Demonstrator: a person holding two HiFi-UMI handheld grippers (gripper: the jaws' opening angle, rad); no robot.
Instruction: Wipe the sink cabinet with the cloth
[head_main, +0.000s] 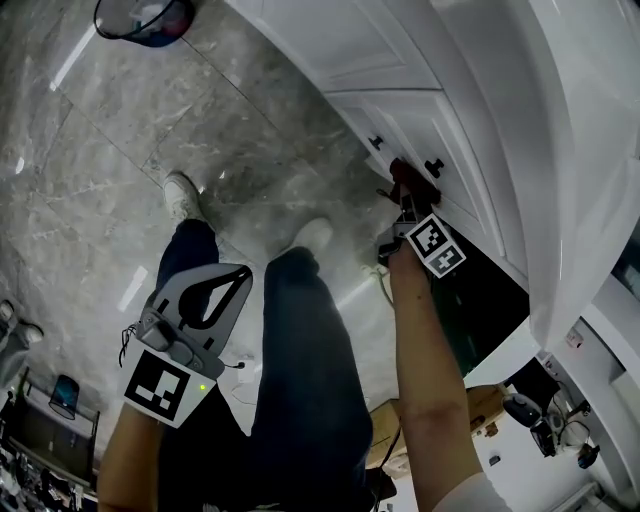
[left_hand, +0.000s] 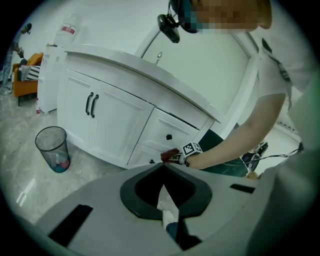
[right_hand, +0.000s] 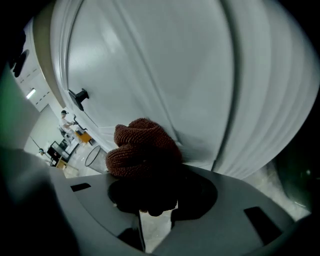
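Observation:
A dark red knitted cloth (head_main: 408, 180) is bunched in my right gripper (head_main: 404, 196), which is shut on it and presses it against a drawer front of the white sink cabinet (head_main: 400, 60), just below a black knob (head_main: 434, 166). In the right gripper view the cloth (right_hand: 142, 147) fills the jaws of the right gripper (right_hand: 150, 182) and touches the white panel (right_hand: 165, 65). My left gripper (head_main: 238, 274) hangs low by the person's left leg, shut and holding nothing. The left gripper view shows the left gripper (left_hand: 162, 172) aimed at the cabinet (left_hand: 115, 115) and the distant cloth (left_hand: 169, 155).
A clear waste bin (head_main: 145, 18) stands on the grey marble floor, left of the cabinet (left_hand: 52, 149). To the right of the cloth a dark open compartment (head_main: 480, 300) gapes under the counter. The person's legs and white shoes (head_main: 182, 192) stand close before the cabinet.

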